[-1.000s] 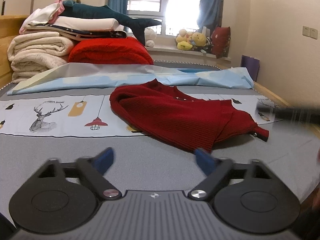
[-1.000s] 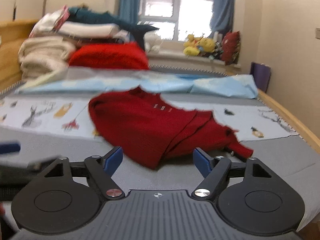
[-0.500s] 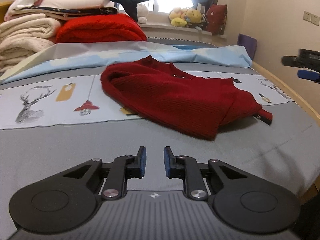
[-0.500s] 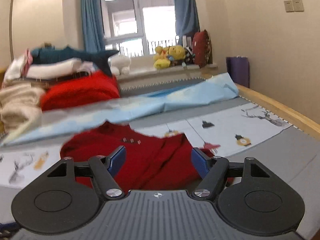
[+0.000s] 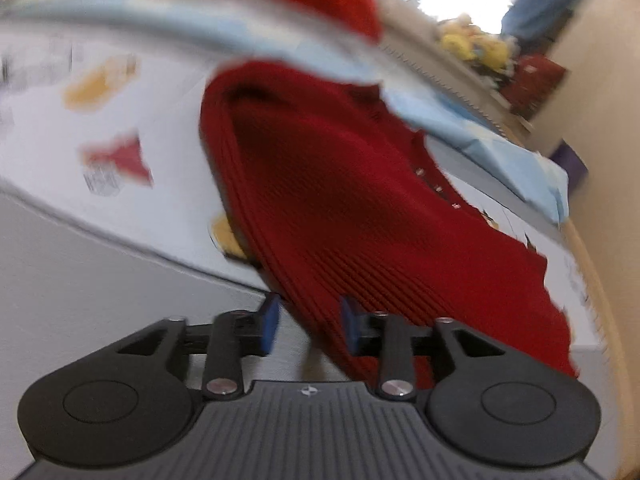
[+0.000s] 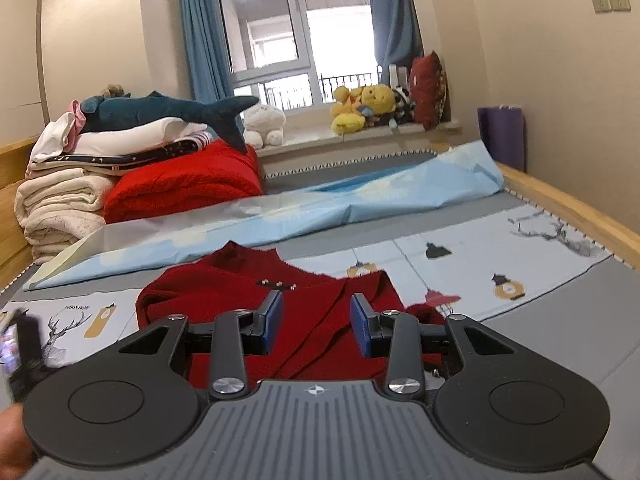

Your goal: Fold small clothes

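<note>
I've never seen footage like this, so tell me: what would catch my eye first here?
A crumpled dark red sweater lies in the middle of the bed, right in front of both grippers; the left gripper and the right gripper have blue pads set apart, pinching nothing. Behind it, a bright red blanket sits beside stacked bedding topped by a plush shark, and yellow plush toys line the windowsill.

The sweater [image 6: 248,292] lies on the bed [image 6: 560,340] directly ahead of the right fingers [image 6: 272,316]; the sheet [image 6: 280,216] lies beyond it, the folded pile [image 6: 60,200] beyond-left, the windowsill toys [image 6: 364,108] farthest
</note>
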`<state>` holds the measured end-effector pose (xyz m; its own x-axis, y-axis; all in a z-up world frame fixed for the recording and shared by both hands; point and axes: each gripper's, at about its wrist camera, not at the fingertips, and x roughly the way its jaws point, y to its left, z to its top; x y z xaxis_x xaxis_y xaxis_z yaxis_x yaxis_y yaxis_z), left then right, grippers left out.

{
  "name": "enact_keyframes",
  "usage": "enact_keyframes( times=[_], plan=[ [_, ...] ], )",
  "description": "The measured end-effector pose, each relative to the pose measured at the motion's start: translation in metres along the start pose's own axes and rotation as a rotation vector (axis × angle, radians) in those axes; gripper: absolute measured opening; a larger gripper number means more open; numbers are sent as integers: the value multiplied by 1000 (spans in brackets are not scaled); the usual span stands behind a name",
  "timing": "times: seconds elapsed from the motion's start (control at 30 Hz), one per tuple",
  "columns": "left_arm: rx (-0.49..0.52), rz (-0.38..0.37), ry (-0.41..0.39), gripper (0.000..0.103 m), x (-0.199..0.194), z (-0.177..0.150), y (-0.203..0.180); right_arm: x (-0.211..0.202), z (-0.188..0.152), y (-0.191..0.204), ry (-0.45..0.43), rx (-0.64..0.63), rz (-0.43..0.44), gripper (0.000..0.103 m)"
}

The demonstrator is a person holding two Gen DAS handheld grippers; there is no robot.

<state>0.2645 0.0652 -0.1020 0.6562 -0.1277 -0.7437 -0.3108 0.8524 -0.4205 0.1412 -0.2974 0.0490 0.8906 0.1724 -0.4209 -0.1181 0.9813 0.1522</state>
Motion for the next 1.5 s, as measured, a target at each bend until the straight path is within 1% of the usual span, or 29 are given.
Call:
enact_keyframes(
  times=[0.07, 0.1, 0.13, 0.17, 0.23, 0.33, 0.43, 0.5, 0.57, 0.6, 0.63, 0.67, 0.7, 0.73, 0.77, 0.83, 0.87, 0.9, 0.93, 1.0, 1.03, 1.07, 1.13, 1.2, 1.33, 1.37, 1.4, 1.43, 1.5],
  plan=[
    [-109, -26, 61, 43, 19, 4, 7, 2, 0, -3, 12, -1, -3, 39],
    [-133, -43, 83, 43, 27, 5, 6, 3, 0, -4, 16, 0, -5, 39],
    [-120, -47, 91, 36, 32, 6, 3, 4, 0, -6, 18, 4, -8, 39],
    [-65, -28, 91, 15, 34, 6, -3, 5, 1, -7, 22, 12, -13, 39],
    [7, -11, 92, 7, 33, 11, -8, 8, 0, -9, 35, 24, -24, 39],
    [70, -49, 67, 6, 5, 25, -3, 14, 0, -9, 48, 29, -39, 39],
    [190, -117, 34, 5, -49, 42, 18, 18, 1, -9, 51, 39, -58, 39],
    [320, -78, 39, 4, -80, 47, 39, 21, 2, -12, 59, 58, -67, 39],
    [395, -25, 67, 3, -102, 52, 73, 26, 1, -14, 81, 74, -82, 39],
    [423, 13, 76, 0, -113, 54, 94, 27, 2, -14, 87, 84, -89, 39],
    [457, 71, 84, 0, -122, 56, 112, 28, 2, -16, 91, 98, -94, 39],
    [497, 159, 95, 0, -130, 58, 132, 28, 1, -18, 95, 115, -98, 39],
    [497, 197, 115, 0, -136, 59, 151, 28, 0, -20, 101, 125, -104, 39],
    [448, 187, 147, 0, -142, 60, 172, 28, -2, -21, 110, 132, -112, 39],
    [362, 149, 170, 0, -146, 59, 194, 29, -3, -22, 119, 137, -119, 39],
    [226, 94, 158, 0, -151, 52, 221, 32, -7, -22, 144, 146, -126, 39],
    [177, 67, 182, 1, -148, 46, 228, 34, -10, -21, 161, 149, -130, 40],
    [166, 57, 216, 1, -145, 45, 230, 37, -12, -21, 181, 155, -134, 40],
    [188, 46, 228, 6, -145, 44, 224, 41, -15, -22, 203, 168, -139, 40],
    [277, 20, 212, 24, -140, 39, 210, 50, -21, -23, 254, 205, -151, 40],
    [298, 25, 218, 43, -136, 38, 208, 55, -25, -23, 277, 221, -154, 40],
    [309, 40, 237, 48, -129, 36, 206, 60, -28, -22, 304, 238, -150, 40],
    [316, 56, 283, 48, -117, 30, 202, 69, -35, -20, 352, 266, -142, 40],
    [340, 66, 299, 48, -110, 26, 200, 73, -40, -17, 380, 270, -155, 41],
    [331, 148, 328, 47, -86, 27, 198, 75, -47, -17, 411, 272, -184, 42],
    [331, 145, 323, 41, -87, 27, 197, 75, -47, -19, 416, 274, -190, 42],
    [343, 135, 317, 29, -89, 26, 196, 76, -48, -21, 421, 277, -195, 42],
    [357, 121, 319, 14, -91, 25, 194, 76, -49, -23, 427, 281, -199, 42],
    [403, 117, 303, 8, -98, 20, 192, 77, -51, -28, 441, 298, -202, 44]
  ],
)
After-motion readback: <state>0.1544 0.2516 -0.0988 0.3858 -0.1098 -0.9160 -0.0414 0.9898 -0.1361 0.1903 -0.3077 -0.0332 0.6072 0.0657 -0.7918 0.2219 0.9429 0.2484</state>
